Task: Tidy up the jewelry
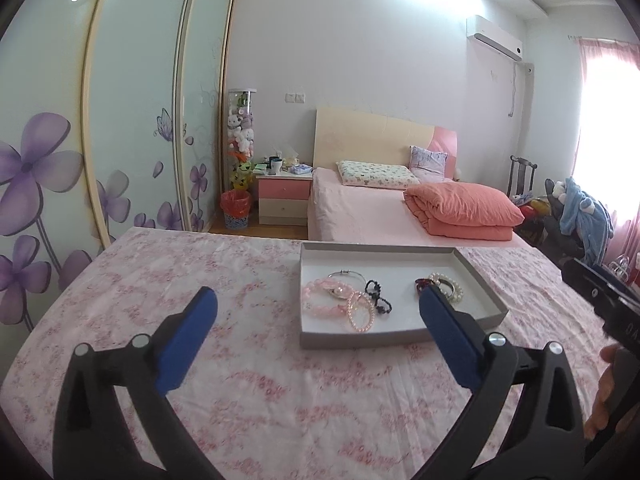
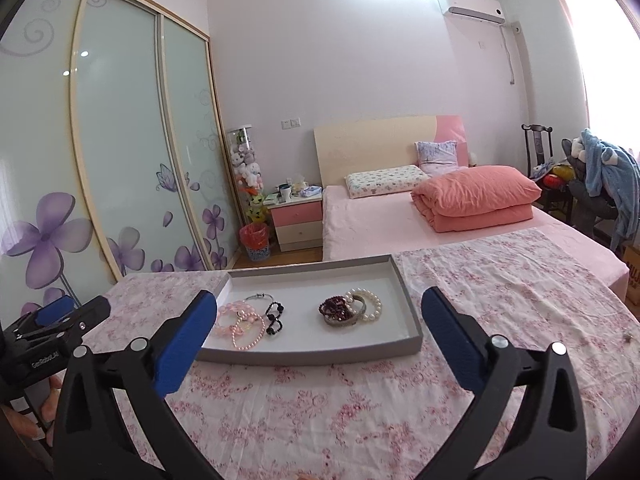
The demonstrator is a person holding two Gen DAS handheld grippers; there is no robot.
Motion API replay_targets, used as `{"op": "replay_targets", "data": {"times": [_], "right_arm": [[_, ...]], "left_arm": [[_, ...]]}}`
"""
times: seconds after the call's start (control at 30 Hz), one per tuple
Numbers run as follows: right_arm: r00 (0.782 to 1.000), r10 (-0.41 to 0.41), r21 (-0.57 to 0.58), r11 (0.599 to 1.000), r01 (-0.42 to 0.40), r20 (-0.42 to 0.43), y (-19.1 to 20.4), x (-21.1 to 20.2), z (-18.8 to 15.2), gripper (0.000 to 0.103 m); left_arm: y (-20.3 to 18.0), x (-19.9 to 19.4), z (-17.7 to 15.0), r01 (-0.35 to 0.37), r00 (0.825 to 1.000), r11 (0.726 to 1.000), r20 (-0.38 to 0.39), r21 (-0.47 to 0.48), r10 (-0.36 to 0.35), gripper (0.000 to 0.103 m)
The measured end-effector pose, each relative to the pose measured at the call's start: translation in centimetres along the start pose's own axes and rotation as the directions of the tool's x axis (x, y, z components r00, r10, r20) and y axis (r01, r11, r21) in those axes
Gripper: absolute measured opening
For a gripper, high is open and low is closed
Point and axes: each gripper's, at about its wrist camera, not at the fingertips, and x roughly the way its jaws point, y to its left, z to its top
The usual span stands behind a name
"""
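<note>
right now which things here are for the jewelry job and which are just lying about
For the job:
shallow grey cardboard tray
pink bead bracelets
black bead bracelet
dark red bead bracelet
white pearl bracelet

Lying about:
folded coral quilt
red-lined waste basket

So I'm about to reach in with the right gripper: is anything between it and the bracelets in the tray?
Nothing visible. The right gripper is open and faces the tray over bare tablecloth. Only the tray's low front wall lies ahead of the bracelets.
</note>
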Motion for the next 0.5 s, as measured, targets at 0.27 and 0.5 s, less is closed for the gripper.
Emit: {"op": "replay_targets", "data": {"times": [0.27, 0.5], "right_arm": [[1.0, -0.015, -0.064, 0.998, 0.016, 0.01, 0.9, -2.0, -1.8, 0.101], [1.0, -0.026, -0.113, 0.993, 0.027, 0.009, 1.4, -3.0, -3.6, 0.101]], "left_arm": [[-0.3, -2.8, -3.0, -0.036, 0.999, 0.998, 0.04, 0.048, 0.034, 0.099], [-0.9, -4.2, -4.5, -0.061, 0.996, 0.996, 0.064, 0.07, 0.057, 0.099]]}}
